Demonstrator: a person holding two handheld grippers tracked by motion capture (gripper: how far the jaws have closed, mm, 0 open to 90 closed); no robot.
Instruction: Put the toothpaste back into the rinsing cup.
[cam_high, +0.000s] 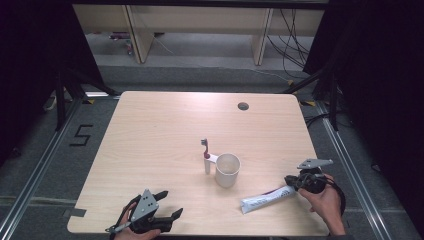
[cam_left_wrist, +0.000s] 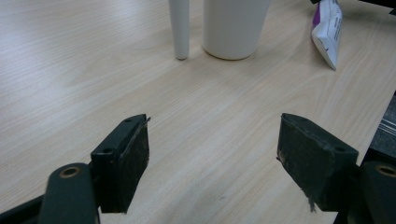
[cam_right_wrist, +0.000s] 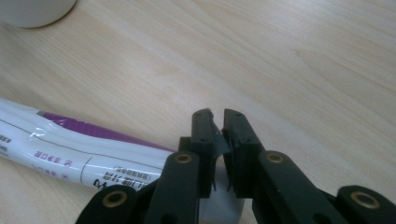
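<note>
- Hard-to-see stuff first: in the right gripper view the cap end of the toothpaste tube (cam_right_wrist: 93, 154) goes under the right hand-held gripper (cam_right_wrist: 218, 122), so I can't see exactly where the pads bite. The print on the tube is too small for me to read.
- In the left gripper view the cup (cam_left_wrist: 233, 25) and the toothbrush (cam_left_wrist: 179, 28) are both cut off at the top edge, so I just get the cup's base and the handle's tip.
- The toothpaste tube (cam_high: 267, 198) is a soft white plastic one with a purple stripe, glossy and a bit crinkled. It lies on the surface (cam_high: 165, 130) near its front right, flat crimped end pointing toward the cup.
- The cup (cam_high: 227, 170) is plain white and smooth, tapering toward its base, standing upright about mid-surface. The toothbrush (cam_high: 205, 156) stands just beside it on its left, white handle with a red neck.
- The surface is pale wood-grain laminate with rounded corners and a round cable hole (cam_high: 243, 106) toward the far edge.
- The right hand-held gripper (cam_high: 294, 182) sits low at the tube's cap end, jaws pinched nearly together, clamped on the tube.
- The left hand-held gripper (cam_high: 171, 204) rests at the near left edge, jaws spread wide with nothing between them, pointing toward the cup.
</note>
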